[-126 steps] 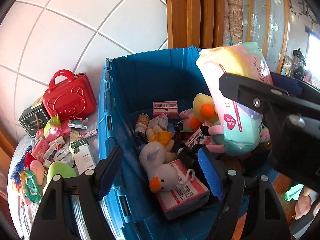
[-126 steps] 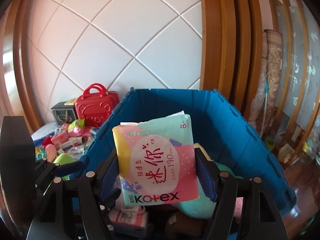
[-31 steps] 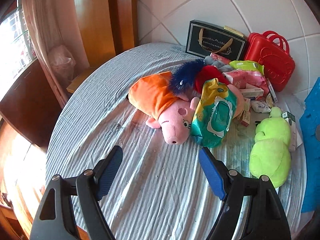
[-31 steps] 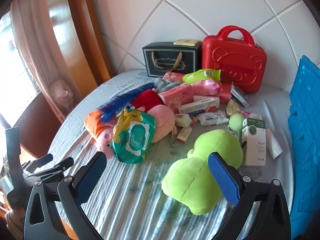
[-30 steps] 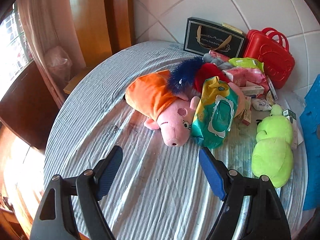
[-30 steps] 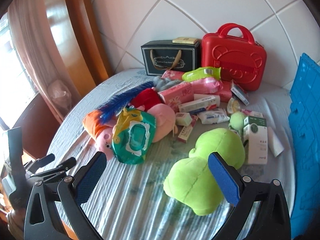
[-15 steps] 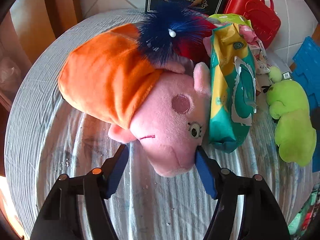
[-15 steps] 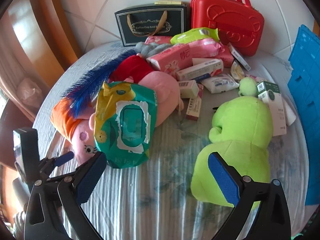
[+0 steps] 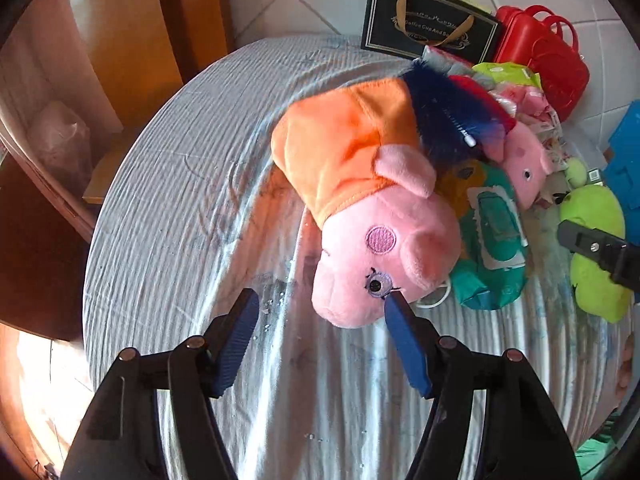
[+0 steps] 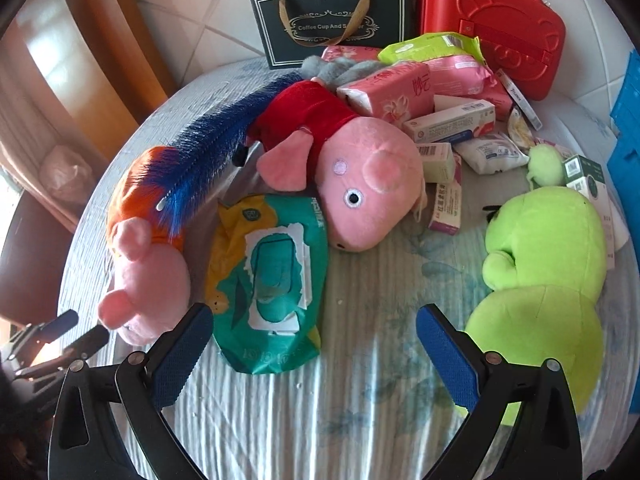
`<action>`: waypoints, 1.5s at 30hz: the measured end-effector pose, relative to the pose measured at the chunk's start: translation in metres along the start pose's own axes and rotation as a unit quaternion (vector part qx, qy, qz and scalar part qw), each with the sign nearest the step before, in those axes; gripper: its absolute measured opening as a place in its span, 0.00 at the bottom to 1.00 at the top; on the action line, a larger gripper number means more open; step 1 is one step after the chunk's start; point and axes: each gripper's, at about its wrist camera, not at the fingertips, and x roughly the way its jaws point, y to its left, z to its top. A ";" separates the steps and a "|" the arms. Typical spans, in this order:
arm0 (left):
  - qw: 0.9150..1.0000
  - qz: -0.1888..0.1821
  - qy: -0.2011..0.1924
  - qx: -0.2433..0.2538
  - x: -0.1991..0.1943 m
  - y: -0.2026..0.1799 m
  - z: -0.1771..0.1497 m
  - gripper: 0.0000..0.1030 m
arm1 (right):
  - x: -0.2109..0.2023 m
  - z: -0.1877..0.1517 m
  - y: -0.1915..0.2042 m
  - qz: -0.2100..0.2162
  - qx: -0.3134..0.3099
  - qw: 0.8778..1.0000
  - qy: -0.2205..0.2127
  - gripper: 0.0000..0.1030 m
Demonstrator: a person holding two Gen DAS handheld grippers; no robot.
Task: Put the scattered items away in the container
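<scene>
A pink pig plush in an orange dress (image 9: 360, 200) lies on the round table. My left gripper (image 9: 320, 320) is open just over its snout. The right pad touches the face by the eye, and the left pad stands clear of it. My right gripper (image 10: 316, 320) is open wide above bare cloth. A green wipes pack (image 10: 268, 280) lies by its left finger and a lime green plush (image 10: 540, 280) just outside its right finger. A second pig plush in red (image 10: 360, 184) lies behind the pack. The blue container (image 10: 628, 120) shows only at the right edge.
A blue bristle brush (image 10: 216, 140) rests across the two pigs. Pink tissue packs and small boxes (image 10: 448, 124) are heaped behind, before a black gift bag (image 10: 332, 20) and a red case (image 10: 492, 20). The table edge (image 9: 120, 184) curves close on the left.
Both grippers came down closer to the table. The left one narrowed its jaws and closed in on the orange pig's snout. The right one now hangs between the wipes pack and the green plush.
</scene>
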 end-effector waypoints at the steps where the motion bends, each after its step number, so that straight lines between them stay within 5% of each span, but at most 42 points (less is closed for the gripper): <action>1: 1.000 -0.006 -0.006 0.008 -0.004 -0.008 0.004 0.66 | 0.003 0.000 0.001 -0.003 -0.003 1.000 0.005 1.00; 3: 1.000 -0.005 -0.014 0.027 -0.003 -0.021 0.011 0.75 | 0.012 -0.001 0.005 -0.006 -0.010 1.000 0.019 1.00; 12: 0.997 0.019 0.024 0.077 0.060 -0.038 0.001 0.76 | 0.041 -0.002 0.020 -0.022 -0.048 0.998 0.027 1.00; 21: 0.998 -0.020 0.018 0.062 0.085 -0.037 0.010 0.85 | 0.079 0.006 0.024 -0.032 -0.035 0.998 0.043 0.99; 23: 0.997 -0.020 0.009 0.068 0.085 -0.039 0.009 0.83 | 0.085 0.005 0.021 -0.034 -0.033 0.998 0.047 0.89; 24: 0.997 -0.018 0.003 0.072 0.084 -0.041 0.008 0.80 | 0.088 0.004 0.020 -0.027 -0.032 0.998 0.048 0.74; 26: 0.997 -0.011 -0.009 0.081 0.080 -0.043 0.006 0.75 | 0.089 0.003 0.019 -0.005 -0.025 0.998 0.051 0.61; 28: 0.996 -0.006 -0.016 0.085 0.076 -0.045 0.004 0.71 | 0.082 0.004 0.024 -0.011 -0.038 0.998 0.042 0.46; 31: 0.996 -0.004 -0.027 0.081 0.064 -0.043 0.005 0.68 | 0.067 0.002 0.028 -0.009 -0.050 0.998 0.032 0.41; 45: 0.989 0.012 -0.127 0.073 -0.037 -0.058 -0.001 0.68 | -0.045 -0.011 0.009 0.013 -0.047 0.997 -0.060 0.40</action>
